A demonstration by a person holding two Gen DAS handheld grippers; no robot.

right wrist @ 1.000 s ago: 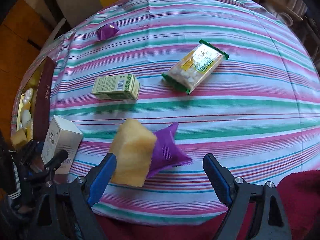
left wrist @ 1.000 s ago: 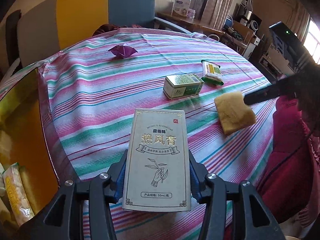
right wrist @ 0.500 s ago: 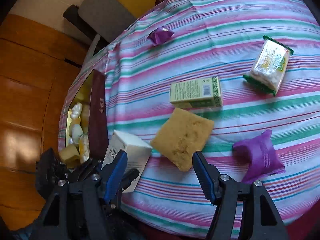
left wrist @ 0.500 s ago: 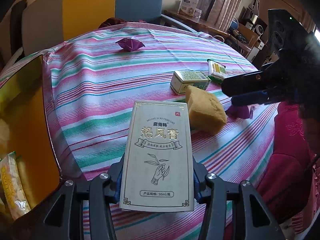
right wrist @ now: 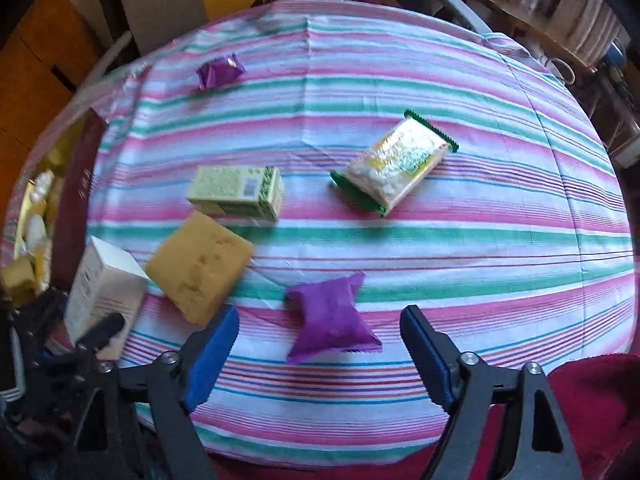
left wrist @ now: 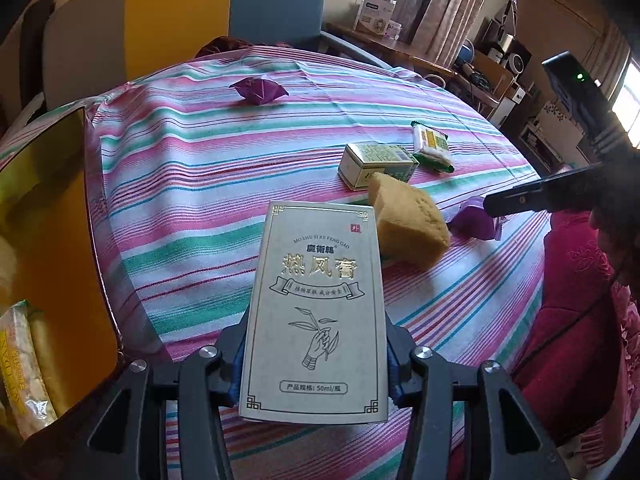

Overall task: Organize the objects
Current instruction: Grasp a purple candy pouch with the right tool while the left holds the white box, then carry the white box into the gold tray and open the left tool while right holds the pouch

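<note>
My left gripper [left wrist: 316,356] is shut on a tall white carton [left wrist: 318,312] with Chinese print, held over the striped table near its left front edge; the carton also shows in the right wrist view [right wrist: 104,292]. My right gripper [right wrist: 316,356] is open and empty, with a purple pouch [right wrist: 330,318] lying just ahead between its jaws. A yellow sponge [right wrist: 200,266] lies left of the pouch. A small green box [right wrist: 236,190], a green-edged snack pack [right wrist: 396,162] and a second purple pouch [right wrist: 220,71] lie farther back.
A dark red box [right wrist: 74,200] with a gold lining [left wrist: 48,216] stands at the table's left edge and holds snack packs [left wrist: 24,368]. Chairs [left wrist: 276,4] stand behind the table. The striped cloth [right wrist: 440,240] hangs over the round table's front edge.
My right gripper has swung right, from over the sponge to the near purple pouch. The sponge now lies closer to the carton. My left gripper still holds the carton.
</note>
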